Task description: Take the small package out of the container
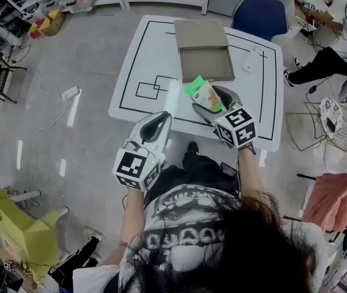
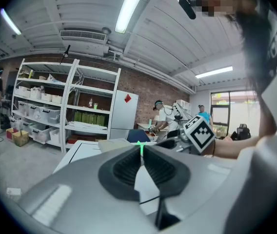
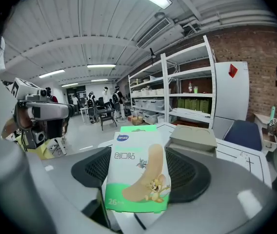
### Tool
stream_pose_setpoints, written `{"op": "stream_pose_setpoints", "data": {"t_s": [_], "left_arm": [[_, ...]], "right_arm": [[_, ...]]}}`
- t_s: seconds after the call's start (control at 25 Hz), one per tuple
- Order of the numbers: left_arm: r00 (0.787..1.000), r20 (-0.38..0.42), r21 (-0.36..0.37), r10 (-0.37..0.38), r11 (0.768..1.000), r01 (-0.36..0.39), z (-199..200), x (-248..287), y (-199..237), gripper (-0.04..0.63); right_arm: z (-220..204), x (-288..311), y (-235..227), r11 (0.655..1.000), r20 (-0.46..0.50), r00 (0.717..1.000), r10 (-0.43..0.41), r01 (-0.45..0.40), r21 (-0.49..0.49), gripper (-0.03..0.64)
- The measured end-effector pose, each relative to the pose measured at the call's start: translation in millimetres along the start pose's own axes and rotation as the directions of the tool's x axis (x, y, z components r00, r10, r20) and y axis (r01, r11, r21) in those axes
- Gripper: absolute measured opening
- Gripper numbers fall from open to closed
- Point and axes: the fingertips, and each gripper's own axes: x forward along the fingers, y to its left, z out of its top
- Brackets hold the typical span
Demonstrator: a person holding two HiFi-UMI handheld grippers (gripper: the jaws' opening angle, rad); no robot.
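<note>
My right gripper [image 1: 213, 102] is shut on the small package [image 1: 204, 94], a green and white bandage box, held above the near part of the white table [image 1: 143, 47]. The right gripper view shows the same package [image 3: 137, 175] upright, pinched between the dark pads [image 3: 187, 175]. Just beyond it lies the container [image 1: 203, 49], a shallow tan cardboard box with its lid folded back. My left gripper [image 1: 159, 123] hovers at the table's near edge, its jaws shut with nothing between them [image 2: 141, 165].
A white remote-like object [image 1: 252, 58] lies on the table's right side. A blue chair [image 1: 259, 14] stands behind the table. Shelving [image 2: 63, 106] lines the far wall. A wire stool [image 1: 329, 124] and a person's leg [image 1: 320, 66] are to the right.
</note>
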Motion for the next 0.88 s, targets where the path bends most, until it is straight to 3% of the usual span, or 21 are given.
{"op": "stream_pose_setpoints", "data": {"t_s": [0.48, 0.88], "left_arm": [[0.998, 0.010, 0.000, -0.061, 0.998, 0.061, -24.6, -84.9, -44.6, 0.000], [0.995, 0.022, 0.008, -0.100, 0.995, 0.100, -29.9, -124.6, -73.7, 0.000]], "right_arm": [[-23.5, -69.4, 97.4, 0.999, 0.031, 0.999, -0.044, 0.044, 0.023, 0.364], [-24.9, -105.1, 143.7, 0.998, 0.064, 0.996, -0.060, 0.058, 0.020, 0.364]]}}
